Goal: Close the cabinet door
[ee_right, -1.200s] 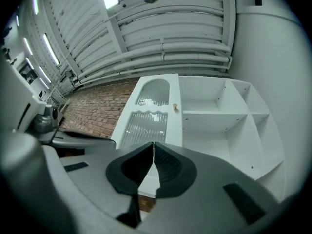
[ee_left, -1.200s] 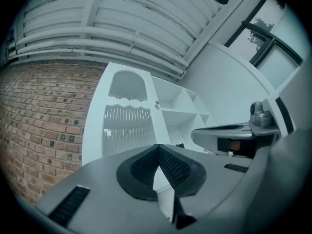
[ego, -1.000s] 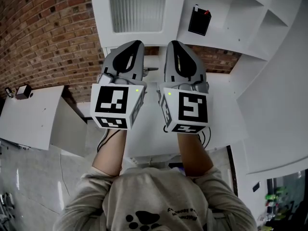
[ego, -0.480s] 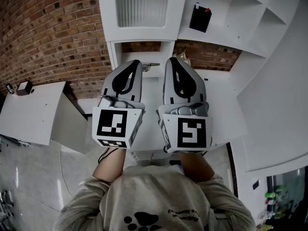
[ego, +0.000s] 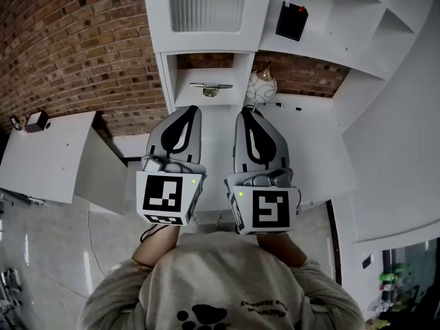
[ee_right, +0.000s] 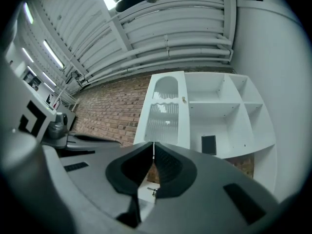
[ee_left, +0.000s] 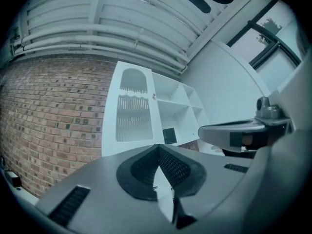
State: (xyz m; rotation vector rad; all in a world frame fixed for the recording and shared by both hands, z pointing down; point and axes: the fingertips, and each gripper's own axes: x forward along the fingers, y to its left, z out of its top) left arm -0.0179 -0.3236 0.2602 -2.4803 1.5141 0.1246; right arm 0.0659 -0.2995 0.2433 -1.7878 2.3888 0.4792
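— Where is the cabinet door [ego: 206, 5]?
— On the white wall cabinet: a ribbed-glass panel that looks flush with the frame, just left of the open shelves [ego: 330, 9] (a small black box [ego: 291, 20] stands in one).
— And the grippers?
— The left gripper [ego: 190, 110] and right gripper [ego: 246, 113] hang side by side below it, well apart from it, each with its jaws pressed together on nothing.

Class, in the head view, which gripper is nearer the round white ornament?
Right. The right gripper sits just below the round white ornament; the left gripper is farther to its left, under the metal handle.
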